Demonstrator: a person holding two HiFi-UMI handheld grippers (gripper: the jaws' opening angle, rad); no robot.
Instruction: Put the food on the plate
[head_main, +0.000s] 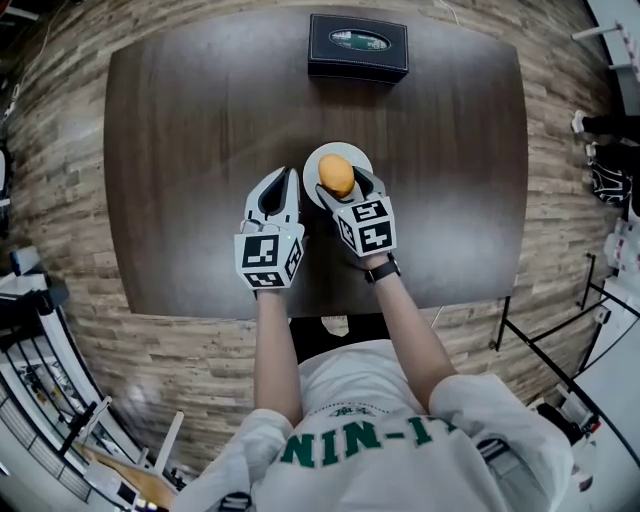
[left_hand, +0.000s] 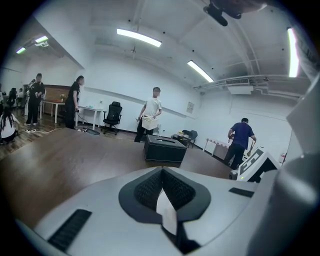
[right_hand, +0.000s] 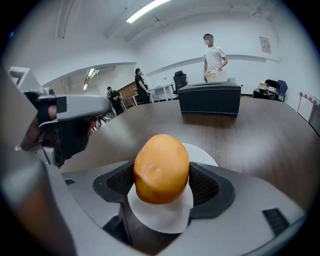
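The right gripper (right_hand: 161, 172) fills the foreground of its own view. Its jaws are clamped on a smooth, orange-yellow, egg-shaped piece of food (right_hand: 161, 167), one dark ribbed pad pressing on each flank. The jaws span the food's short width. Its long axis runs crosswise to the line between the pads, towards 12 o'clock in this view.

Directly under the food lies the round white plate (right_hand: 202, 152), with white showing both beyond and beneath it. In the head view the food (head_main: 337, 175) sits over the middle of the plate (head_main: 352, 152), and the right gripper (head_main: 338, 180) reaches in from about 5 o'clock. So the food is already within the rim. Whether its underside touches the plate or hangs just above it I cannot tell, as no view shows that gap side-on.

The coming move looks like a plain release, perhaps after a slight lowering, with no sideways travel needed. An egg shape let go on its end may tip and roll towards the rim.

The left gripper (head_main: 289, 175) waits just beside the plate at 9 o'clock, and its own view shows the jaws (left_hand: 162, 172) closed on each other with nothing between them. At 12 o'clock from the plate, well apart on the dark brown wooden surface (head_main: 200, 120), stands a black rectangular box with an oval green window (head_main: 358, 46).
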